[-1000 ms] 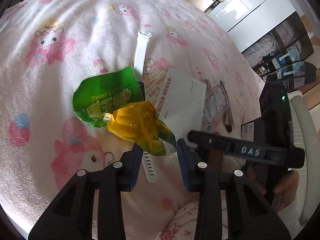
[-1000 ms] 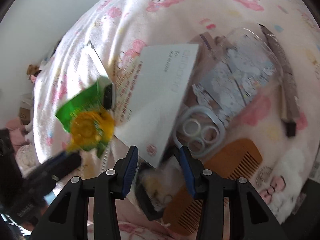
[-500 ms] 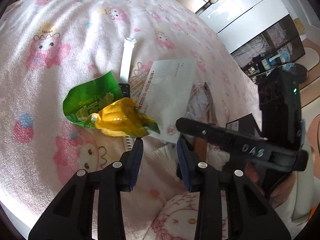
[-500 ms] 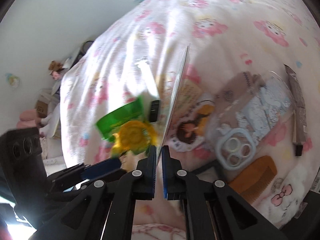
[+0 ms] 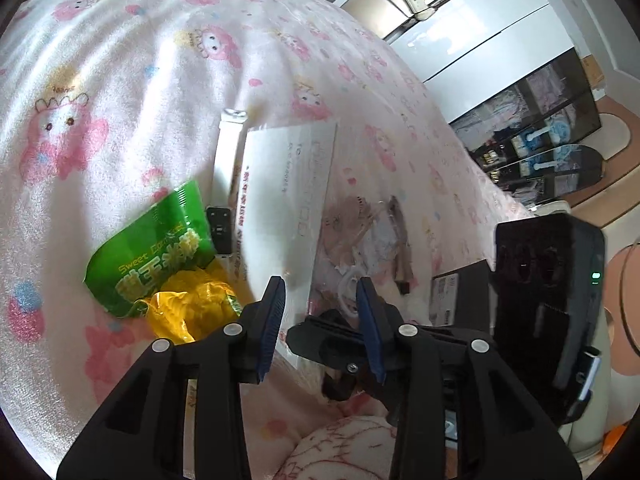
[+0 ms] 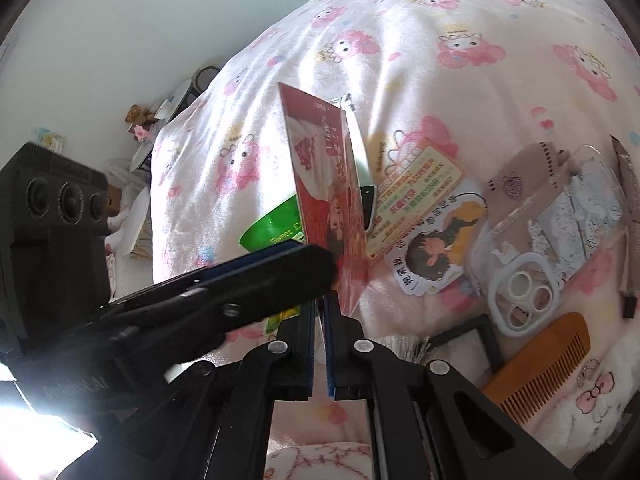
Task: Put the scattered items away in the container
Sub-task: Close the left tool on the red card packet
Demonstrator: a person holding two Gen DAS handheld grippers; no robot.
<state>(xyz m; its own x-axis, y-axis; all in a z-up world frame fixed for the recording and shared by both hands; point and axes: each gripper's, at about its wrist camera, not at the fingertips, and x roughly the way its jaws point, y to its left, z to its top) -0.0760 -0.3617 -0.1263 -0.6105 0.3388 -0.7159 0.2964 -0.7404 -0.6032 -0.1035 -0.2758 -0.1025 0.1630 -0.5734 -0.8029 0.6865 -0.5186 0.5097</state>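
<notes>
Right claw: clamped on corner of flat red-and-white printed card, tilted up off pink cartoon-print blanket.
Left claw: jaws just narrowed, nothing between, beside card.
Farther: green-yellow crinkled plastic snack packet, lying on blanket.

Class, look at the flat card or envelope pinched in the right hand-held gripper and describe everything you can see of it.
The card is thin, flat and stiff-looking, like paper or card. One face is red with white patches and printed figures; the other, seen from the left wrist view, is plain white with faint print. The right hand-held gripper is shut on its lower corner, holding it tilted on edge above the pink blanket. The left hand-held gripper is near its lower edge; whether it touches is unclear.
</notes>
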